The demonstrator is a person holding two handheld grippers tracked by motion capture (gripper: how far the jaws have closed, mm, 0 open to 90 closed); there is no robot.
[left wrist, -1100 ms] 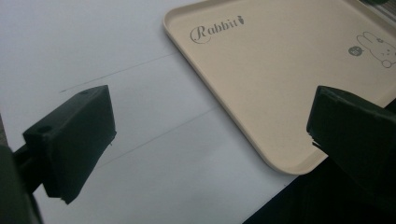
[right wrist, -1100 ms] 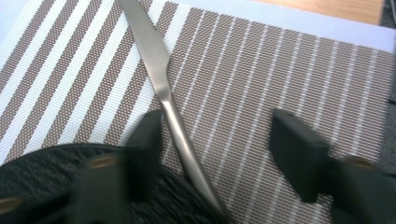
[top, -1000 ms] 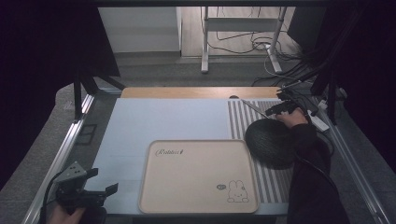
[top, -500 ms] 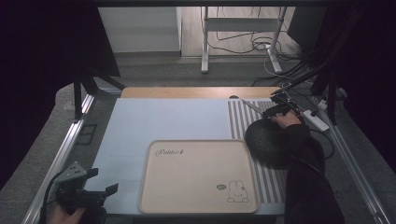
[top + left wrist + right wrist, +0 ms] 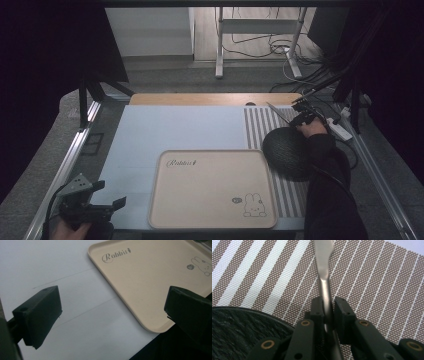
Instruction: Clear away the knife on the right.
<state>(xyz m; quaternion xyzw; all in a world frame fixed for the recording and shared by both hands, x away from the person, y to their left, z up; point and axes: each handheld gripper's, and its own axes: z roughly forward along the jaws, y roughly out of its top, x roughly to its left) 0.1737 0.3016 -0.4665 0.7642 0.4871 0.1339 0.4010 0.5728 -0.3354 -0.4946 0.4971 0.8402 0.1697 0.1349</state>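
Note:
My right gripper (image 5: 300, 119) (image 5: 327, 302) is at the back right of the table, on the brown-and-white striped placemat (image 5: 257, 125) (image 5: 374, 277). Its jaws have just been closing and now pinch the handle of a silver table knife (image 5: 323, 265) (image 5: 277, 112), whose blade points away from me. A round black plate (image 5: 287, 150) (image 5: 237, 327) lies right beside it. My left gripper (image 5: 112, 194) (image 5: 110, 312) rests at the front left corner, jaws wide open over the bare pale blue table surface, nothing between them.
A beige tray (image 5: 212, 187) (image 5: 150, 285) printed with "Rabbit" and a rabbit drawing lies at the front centre, with nothing on it. A wooden strip (image 5: 215, 99) runs along the table's far edge. Metal rails border both sides. Cables lie on the floor behind.
The right gripper's jaws have closed from wide open onto the knife handle, and the hand shifted slightly. The left gripper has not moved.

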